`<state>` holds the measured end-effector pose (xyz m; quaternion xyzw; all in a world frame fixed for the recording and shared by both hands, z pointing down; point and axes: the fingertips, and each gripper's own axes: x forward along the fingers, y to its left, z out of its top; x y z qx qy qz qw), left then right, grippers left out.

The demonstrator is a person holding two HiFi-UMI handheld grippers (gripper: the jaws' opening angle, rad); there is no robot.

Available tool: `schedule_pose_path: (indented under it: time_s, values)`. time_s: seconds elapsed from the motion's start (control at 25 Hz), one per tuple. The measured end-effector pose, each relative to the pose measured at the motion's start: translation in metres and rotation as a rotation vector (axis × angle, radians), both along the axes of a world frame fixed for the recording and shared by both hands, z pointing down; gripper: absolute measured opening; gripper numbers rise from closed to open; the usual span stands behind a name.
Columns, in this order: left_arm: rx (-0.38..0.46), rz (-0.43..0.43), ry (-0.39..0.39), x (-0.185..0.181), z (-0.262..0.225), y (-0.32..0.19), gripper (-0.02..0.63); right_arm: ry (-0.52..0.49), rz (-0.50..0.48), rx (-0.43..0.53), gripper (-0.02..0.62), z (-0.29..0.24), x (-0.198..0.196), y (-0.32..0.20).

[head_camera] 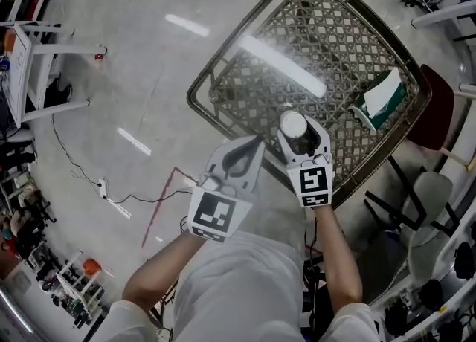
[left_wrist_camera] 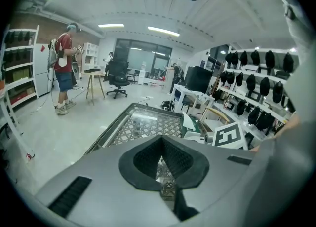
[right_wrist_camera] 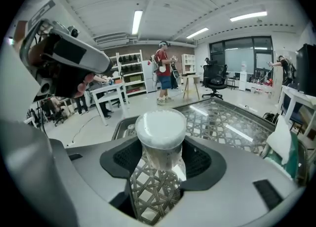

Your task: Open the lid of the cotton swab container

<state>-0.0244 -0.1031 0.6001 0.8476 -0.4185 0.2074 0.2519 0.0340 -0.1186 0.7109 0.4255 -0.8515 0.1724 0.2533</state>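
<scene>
The cotton swab container (head_camera: 293,125) is a clear round tub with a white lid, standing upright on the lattice table (head_camera: 223,65) near its front edge. My right gripper (head_camera: 303,138) has its jaws around the tub's body below the lid and is still closing in on it. In the right gripper view the container (right_wrist_camera: 160,132) fills the gap of the right gripper (right_wrist_camera: 160,164), with both pads against its sides. My left gripper (head_camera: 255,142) hovers just left of the tub, shut and empty. In the left gripper view that left gripper (left_wrist_camera: 163,164) points over the table.
A green and white pack (head_camera: 383,99) lies at the table's right corner. A dark red chair (head_camera: 439,110) and metal frames stand to the right. A cable (head_camera: 111,192) runs over the floor on the left. A person (left_wrist_camera: 63,73) stands far across the room.
</scene>
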Motion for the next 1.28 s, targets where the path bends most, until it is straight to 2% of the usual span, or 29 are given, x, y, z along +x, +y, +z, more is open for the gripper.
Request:
schedule_pose_path:
  time_s: [0.24, 0.6, 0.92, 1.28]
  values:
    - [0.033, -0.017, 0.016, -0.006, -0.031, 0.002, 0.003, 0.023, 0.014, 0.045, 0.244, -0.053, 0.005, 0.003]
    - [0.083, -0.038, 0.058, -0.013, -0.089, 0.018, 0.003, 0.048, -0.026, 0.09, 0.244, -0.14, 0.004, 0.021]
    - [0.158, -0.084, 0.104, -0.027, -0.152, 0.024, 0.003, 0.026, 0.003, 0.104, 0.244, -0.213, 0.003, 0.041]
    - [0.272, -0.096, 0.141, -0.035, -0.218, 0.037, 0.003, 0.014, 0.015, 0.166, 0.244, -0.285, 0.008, 0.059]
